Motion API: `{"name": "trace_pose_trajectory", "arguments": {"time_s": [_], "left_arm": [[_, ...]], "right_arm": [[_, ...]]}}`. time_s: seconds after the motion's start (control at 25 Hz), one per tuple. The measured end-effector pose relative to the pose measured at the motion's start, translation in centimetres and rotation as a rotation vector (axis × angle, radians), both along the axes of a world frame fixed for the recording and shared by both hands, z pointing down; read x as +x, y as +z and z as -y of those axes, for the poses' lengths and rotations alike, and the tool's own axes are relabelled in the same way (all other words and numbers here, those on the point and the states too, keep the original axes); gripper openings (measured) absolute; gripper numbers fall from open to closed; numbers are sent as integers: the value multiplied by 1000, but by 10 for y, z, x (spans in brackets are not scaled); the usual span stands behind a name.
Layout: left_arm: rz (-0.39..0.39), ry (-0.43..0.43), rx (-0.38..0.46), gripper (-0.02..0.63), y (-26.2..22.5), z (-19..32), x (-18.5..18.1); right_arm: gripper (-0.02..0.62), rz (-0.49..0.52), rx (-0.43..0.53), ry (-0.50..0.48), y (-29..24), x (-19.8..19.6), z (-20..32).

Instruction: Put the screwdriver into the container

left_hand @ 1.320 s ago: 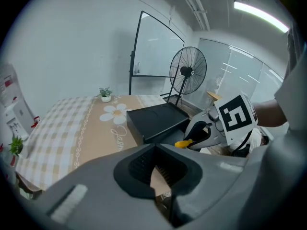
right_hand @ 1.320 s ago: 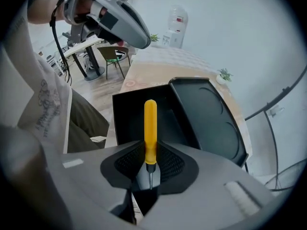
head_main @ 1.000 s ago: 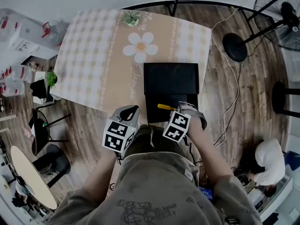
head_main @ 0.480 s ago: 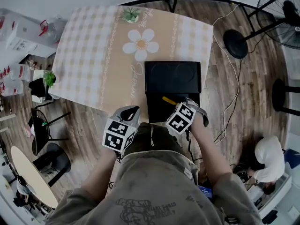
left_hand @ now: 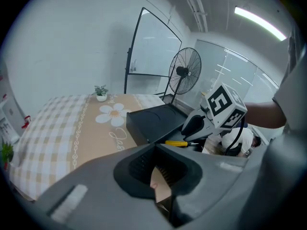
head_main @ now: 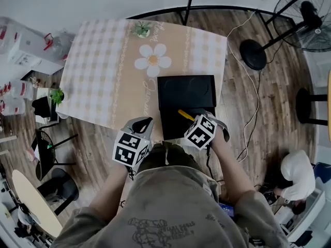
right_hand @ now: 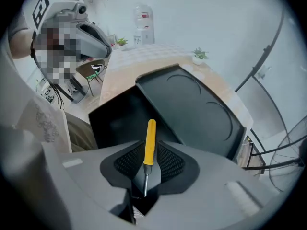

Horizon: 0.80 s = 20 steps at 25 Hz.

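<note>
A yellow-handled screwdriver (head_main: 185, 114) is clamped by its metal shaft in my right gripper (head_main: 194, 120), which is shut on it. Its handle (right_hand: 150, 141) points forward over the open black container (head_main: 172, 124), whose lid (head_main: 186, 90) lies flat behind it on the table. In the left gripper view the screwdriver (left_hand: 180, 143) hangs just above the container's near end. My left gripper (head_main: 143, 123) is at the table's front edge, left of the container, with its jaws together and nothing between them.
The table (head_main: 98, 71) wears a checked cloth with a flower print (head_main: 152, 60) and has a small potted plant (head_main: 142, 30) at the far edge. A fan (head_main: 305, 14), a stool (head_main: 310, 107) and a crouching person (head_main: 297, 177) are on the floor to the right.
My right gripper has turned slightly, swinging the screwdriver's handle from pointing left to pointing far-left over the container. The left gripper has stayed put.
</note>
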<state>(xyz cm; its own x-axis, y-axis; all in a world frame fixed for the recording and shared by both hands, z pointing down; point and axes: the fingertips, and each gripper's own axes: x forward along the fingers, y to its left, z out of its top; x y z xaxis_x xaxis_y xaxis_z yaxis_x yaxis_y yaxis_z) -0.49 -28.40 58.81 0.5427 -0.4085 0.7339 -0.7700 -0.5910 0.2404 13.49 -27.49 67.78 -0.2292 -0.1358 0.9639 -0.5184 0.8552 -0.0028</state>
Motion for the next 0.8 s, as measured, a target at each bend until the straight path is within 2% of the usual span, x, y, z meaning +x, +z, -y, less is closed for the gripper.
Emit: {"name": "trace_pose_trajectory", "arguments": {"time_s": [0.16, 0.24, 0.56, 0.68, 0.8], "left_arm": [[-5, 14, 56, 0, -20, 12, 0], [-7, 22, 87, 0, -32, 19, 0], [-14, 56, 231, 0, -90, 43, 6], [-2, 78, 324, 0, -126, 50, 8], [-23, 78, 415, 0, -164, 56, 10]], "right_arm": [[89, 98, 55, 67, -36, -7, 11], [37, 164, 113, 124, -62, -10, 24], [29, 383, 328, 265, -163, -15, 61], [29, 460, 410, 304, -202, -15, 71], [29, 538, 484, 337, -240, -13, 77]]}}
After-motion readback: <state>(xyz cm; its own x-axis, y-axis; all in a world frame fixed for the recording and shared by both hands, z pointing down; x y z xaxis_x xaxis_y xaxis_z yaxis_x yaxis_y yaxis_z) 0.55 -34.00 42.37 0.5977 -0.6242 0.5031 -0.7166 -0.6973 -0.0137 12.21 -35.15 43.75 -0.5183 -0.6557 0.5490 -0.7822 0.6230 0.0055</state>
